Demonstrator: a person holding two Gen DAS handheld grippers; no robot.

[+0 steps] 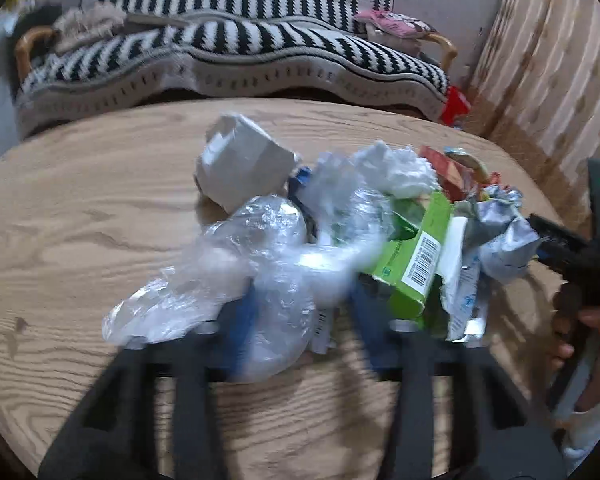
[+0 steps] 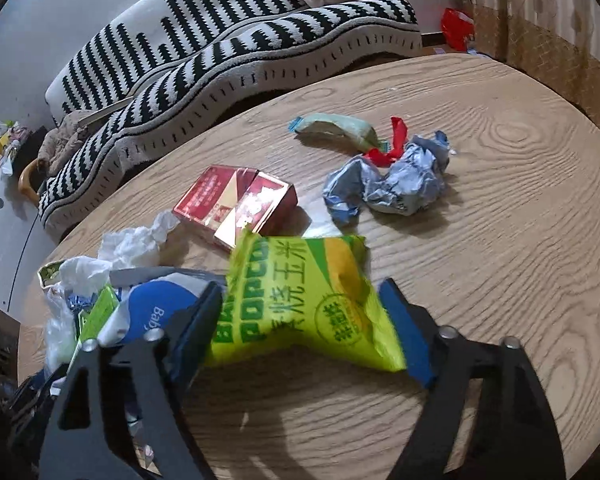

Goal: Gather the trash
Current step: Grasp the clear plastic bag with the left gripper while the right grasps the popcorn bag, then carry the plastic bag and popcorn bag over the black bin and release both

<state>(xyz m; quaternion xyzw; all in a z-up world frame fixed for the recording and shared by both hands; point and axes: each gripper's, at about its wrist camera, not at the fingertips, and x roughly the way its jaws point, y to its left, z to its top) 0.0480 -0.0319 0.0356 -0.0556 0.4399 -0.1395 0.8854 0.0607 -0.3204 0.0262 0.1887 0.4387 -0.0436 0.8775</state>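
Our right gripper (image 2: 304,316) has its blue-padded jaws clamped on a yellow-green popcorn bag (image 2: 300,304), held just above the wooden table (image 2: 500,240), with a red box (image 2: 236,204), a crumpled silver wrapper (image 2: 392,180) and a pale green packet (image 2: 336,130) lying beyond it. Our left gripper (image 1: 300,320) is blurred and half buried under clear plastic film (image 1: 236,272), and its jaws seem to be apart on either side of the film, beside a green carton (image 1: 416,252) and a white crumpled cup (image 1: 240,168) in the trash heap.
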